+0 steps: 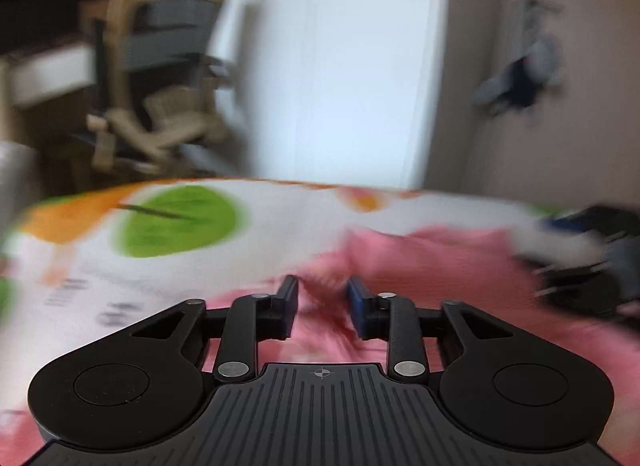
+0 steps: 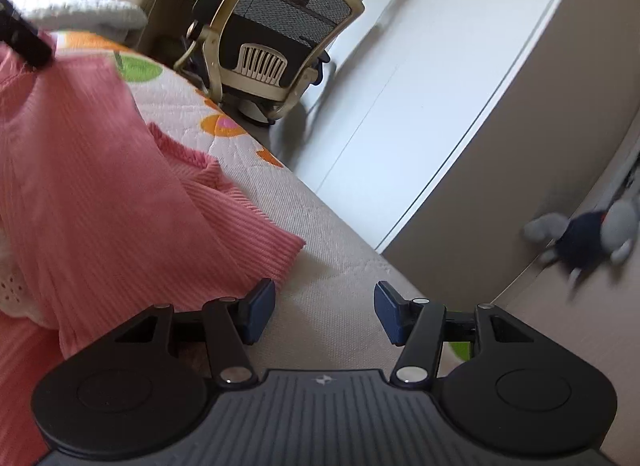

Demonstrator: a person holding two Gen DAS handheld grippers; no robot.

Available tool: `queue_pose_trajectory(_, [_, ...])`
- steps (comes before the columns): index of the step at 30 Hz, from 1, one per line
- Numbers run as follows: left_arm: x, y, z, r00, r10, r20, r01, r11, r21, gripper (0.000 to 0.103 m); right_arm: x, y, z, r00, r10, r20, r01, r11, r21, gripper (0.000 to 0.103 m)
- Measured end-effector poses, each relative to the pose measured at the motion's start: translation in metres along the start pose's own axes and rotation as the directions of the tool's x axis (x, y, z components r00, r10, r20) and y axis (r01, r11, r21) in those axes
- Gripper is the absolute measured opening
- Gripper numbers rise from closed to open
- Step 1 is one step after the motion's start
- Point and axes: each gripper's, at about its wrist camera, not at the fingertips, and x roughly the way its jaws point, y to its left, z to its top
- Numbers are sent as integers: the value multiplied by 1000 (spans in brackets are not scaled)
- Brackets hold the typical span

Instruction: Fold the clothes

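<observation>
Lying across a fruit-print quilt [image 1: 168, 225], the pink ribbed garment [image 2: 100, 193] spread beneath and ahead of the left gripper [image 1: 322, 308], whose blue-padded fingers stood a narrow gap apart with pink cloth bunched between them; blur hid whether they pinched it. The right gripper [image 2: 325, 312] stood wide and held nothing, over bare beige mattress [image 2: 340, 266], the garment's hem just touching its left finger and lying to the near left. A mesh office chair [image 2: 280, 33] stood far beyond the bed
</observation>
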Motion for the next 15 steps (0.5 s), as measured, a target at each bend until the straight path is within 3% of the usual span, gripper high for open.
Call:
queue_pose_trajectory(2, [-10, 25, -4, 997, 80, -1, -80, 997, -21, 30, 0, 2, 0, 1000, -8, 2, 8, 1000, -12, 54])
queue_pose_trajectory(4, [-33, 59, -6, 995, 95, 1, -95, 989, -115, 34, 0, 1, 0, 1000, -2, 1, 2, 1000, -4, 55])
queue_pose_trajectory(8, [-80, 112, -17, 996, 80, -33, -85, 970, -227, 75, 3, -2, 2, 1000, 6, 1, -6, 1000, 8, 55])
queue_pose_trajectory(12, [-105, 133, -44, 990, 58, -128, -87, 968, -235, 84, 2, -2, 2, 1000, 7, 1, -7, 1000, 14, 56])
queue_pose_trajectory(15, [-104, 133, -71, 978, 57, -200, -103, 969, -225, 89, 3, -5, 2, 1000, 17, -2, -17, 999, 30, 57])
